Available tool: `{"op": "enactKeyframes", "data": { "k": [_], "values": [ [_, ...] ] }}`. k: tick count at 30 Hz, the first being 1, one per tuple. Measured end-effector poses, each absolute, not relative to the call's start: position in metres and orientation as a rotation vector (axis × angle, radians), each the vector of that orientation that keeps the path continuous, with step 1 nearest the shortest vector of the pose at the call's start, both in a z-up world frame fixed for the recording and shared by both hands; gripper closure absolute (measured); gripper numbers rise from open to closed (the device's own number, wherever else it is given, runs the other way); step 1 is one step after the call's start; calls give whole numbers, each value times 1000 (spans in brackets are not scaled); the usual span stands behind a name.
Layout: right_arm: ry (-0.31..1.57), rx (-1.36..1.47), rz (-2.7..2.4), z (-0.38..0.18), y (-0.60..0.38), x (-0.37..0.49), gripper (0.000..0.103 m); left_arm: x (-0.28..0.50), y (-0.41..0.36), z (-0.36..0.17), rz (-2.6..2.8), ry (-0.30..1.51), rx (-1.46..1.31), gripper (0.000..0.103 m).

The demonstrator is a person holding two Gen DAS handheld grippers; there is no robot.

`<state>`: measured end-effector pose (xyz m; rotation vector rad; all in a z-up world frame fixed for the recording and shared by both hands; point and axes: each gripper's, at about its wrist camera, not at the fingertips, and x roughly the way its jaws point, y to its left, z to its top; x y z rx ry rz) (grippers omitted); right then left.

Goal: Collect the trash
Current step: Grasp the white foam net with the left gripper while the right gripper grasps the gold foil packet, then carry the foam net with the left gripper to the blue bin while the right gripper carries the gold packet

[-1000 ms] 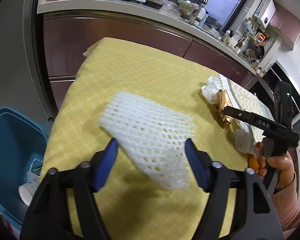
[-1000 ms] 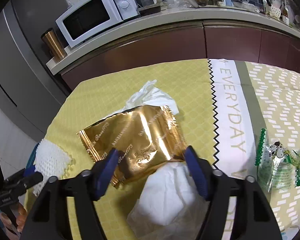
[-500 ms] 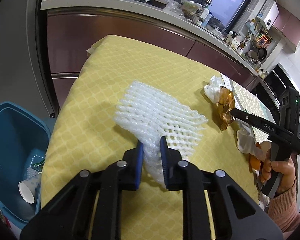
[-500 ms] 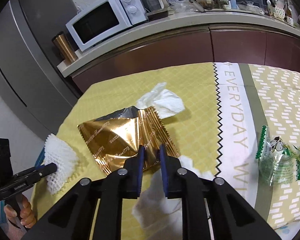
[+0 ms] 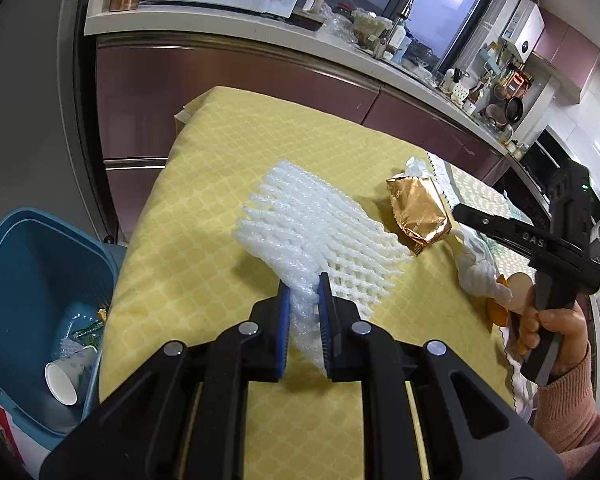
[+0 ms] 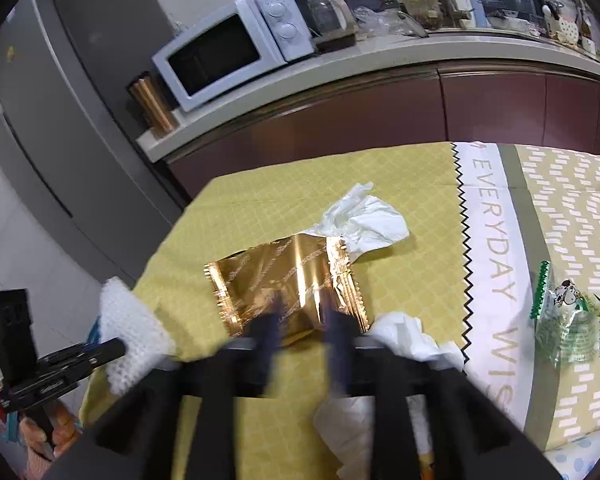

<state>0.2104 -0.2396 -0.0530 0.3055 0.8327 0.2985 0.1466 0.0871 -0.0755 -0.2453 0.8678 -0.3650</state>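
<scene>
My left gripper (image 5: pixel 303 292) is shut on the near edge of a white foam fruit net (image 5: pixel 312 232) and holds it just above the yellow tablecloth (image 5: pixel 204 216). The net also shows in the right wrist view (image 6: pixel 134 332). My right gripper (image 6: pixel 303 320) is shut on the near edge of a gold foil wrapper (image 6: pixel 288 276), lifted off the cloth; it also shows in the left wrist view (image 5: pixel 418 212). The right gripper's image is motion-blurred. A crumpled white tissue (image 6: pixel 364 220) lies behind the wrapper and another (image 6: pixel 404 336) lies by my right fingers.
A blue bin (image 5: pixel 24 280) stands on the floor left of the table, with a paper cup (image 5: pixel 66 376) and scraps inside. A green-and-clear snack wrapper (image 6: pixel 568 320) lies on the patterned cloth at the right. A counter with a microwave (image 6: pixel 228 52) runs behind.
Both grippers closed: the left on the foam net, the right on the gold wrapper. Both items have since been lifted slightly off the cloth.
</scene>
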Motion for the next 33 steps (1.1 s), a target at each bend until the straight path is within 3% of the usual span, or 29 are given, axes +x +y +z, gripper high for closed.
{"op": "enactKeyframes", "data": {
  "k": [1, 5, 7, 15, 33],
  "values": [
    [837, 299, 285, -54, -238, 214, 41, 146, 88, -75, -364, 867, -247, 89],
    [877, 284, 276, -63, -235, 227, 44, 143, 93, -77, -361, 868, -252, 89],
    [902, 285, 293, -68, -232, 231, 65, 142, 96, -77, -361, 866, -253, 89],
    [891, 278, 329, -71, -228, 221, 90, 135, 105, -75, -366, 852, -250, 89],
    [802, 296, 513, -37, -185, 191, 91, 105, 149, -55, -328, 785, -249, 90]
  ]
}}
